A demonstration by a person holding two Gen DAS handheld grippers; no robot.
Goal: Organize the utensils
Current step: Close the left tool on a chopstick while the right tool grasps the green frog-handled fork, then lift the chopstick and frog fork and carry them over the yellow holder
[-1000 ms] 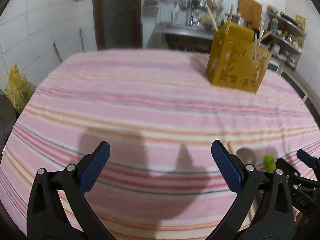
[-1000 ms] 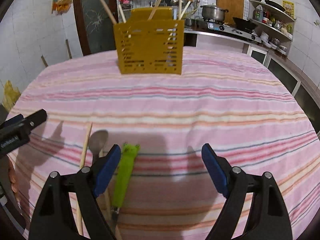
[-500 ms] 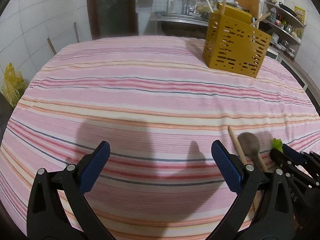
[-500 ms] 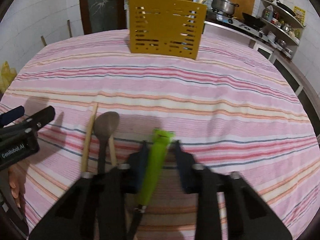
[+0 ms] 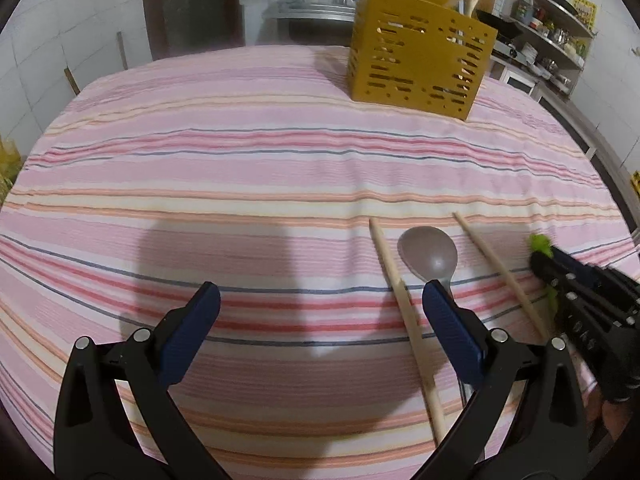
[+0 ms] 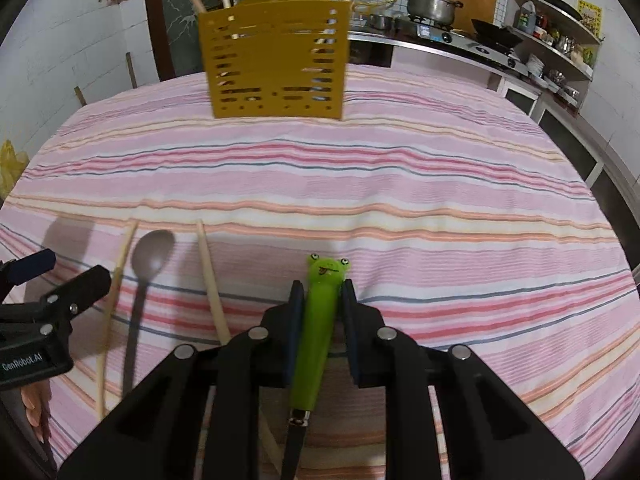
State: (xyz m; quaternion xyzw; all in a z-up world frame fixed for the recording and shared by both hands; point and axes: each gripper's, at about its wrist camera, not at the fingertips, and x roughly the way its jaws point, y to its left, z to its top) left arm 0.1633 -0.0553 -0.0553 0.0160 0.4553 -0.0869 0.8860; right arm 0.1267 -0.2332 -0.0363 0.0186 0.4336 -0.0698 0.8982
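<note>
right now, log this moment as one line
right gripper: just closed on frog-handled utensil | left gripper: open, empty, beside grey spoon | two chopsticks on striped tablecloth | yellow utensil holder: far side

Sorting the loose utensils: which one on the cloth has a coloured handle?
The frog-faced green-handled utensil, clamped in the right hand-held gripper. The spoon is grey; the chopsticks are plain wood.

The middle of the pink striped cloth-covered counter (image 6: 400, 168) lies bare from the near edge to the far edge. At the far edge stands a yellow slotted plastic utensil holder (image 6: 276, 60) with wooden sticks projecting upward. Near the near edge, two wooden chopsticks (image 5: 404, 312) and a grey metal spoon (image 5: 430, 254) lie side by side, between the left tongs (image 5: 320, 332) and the right tongs (image 6: 320, 312).
</note>
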